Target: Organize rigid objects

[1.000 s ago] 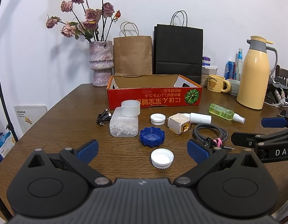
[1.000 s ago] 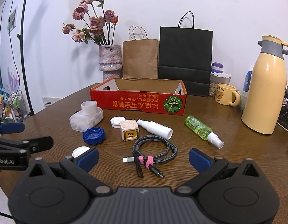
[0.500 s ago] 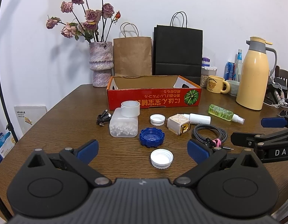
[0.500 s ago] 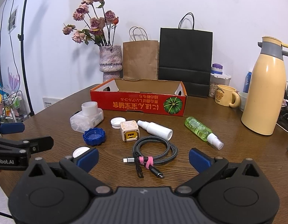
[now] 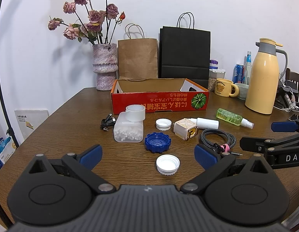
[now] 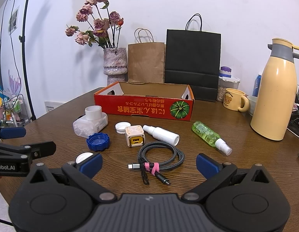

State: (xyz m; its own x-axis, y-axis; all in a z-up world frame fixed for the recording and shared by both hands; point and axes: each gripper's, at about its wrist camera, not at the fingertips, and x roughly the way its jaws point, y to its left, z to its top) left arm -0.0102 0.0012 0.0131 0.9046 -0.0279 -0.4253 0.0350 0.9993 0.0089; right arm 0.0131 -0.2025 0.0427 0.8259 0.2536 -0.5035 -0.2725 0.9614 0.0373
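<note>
A red cardboard box [image 5: 161,102] [image 6: 143,106] stands open at the table's middle back. In front of it lie a cotton-swab container [image 5: 129,129] [image 6: 90,122], a blue cap [image 5: 157,142] [image 6: 97,141], two white caps [image 5: 167,164] [image 5: 163,124], a cream cube charger [image 5: 185,128] [image 6: 135,138], a white spray bottle [image 6: 163,133], a green spray bottle [image 6: 209,135] and a coiled cable [image 6: 159,160]. My left gripper [image 5: 147,155] is open over the near white cap. My right gripper [image 6: 148,163] is open over the coiled cable. Both are empty.
A flower vase [image 5: 105,67], a brown bag [image 5: 137,58] and a black bag [image 5: 184,54] stand behind the box. A yellow thermos [image 6: 273,100], a bear mug [image 6: 233,101] and jars stand at the right. A small black cable [image 5: 107,122] lies left of the container.
</note>
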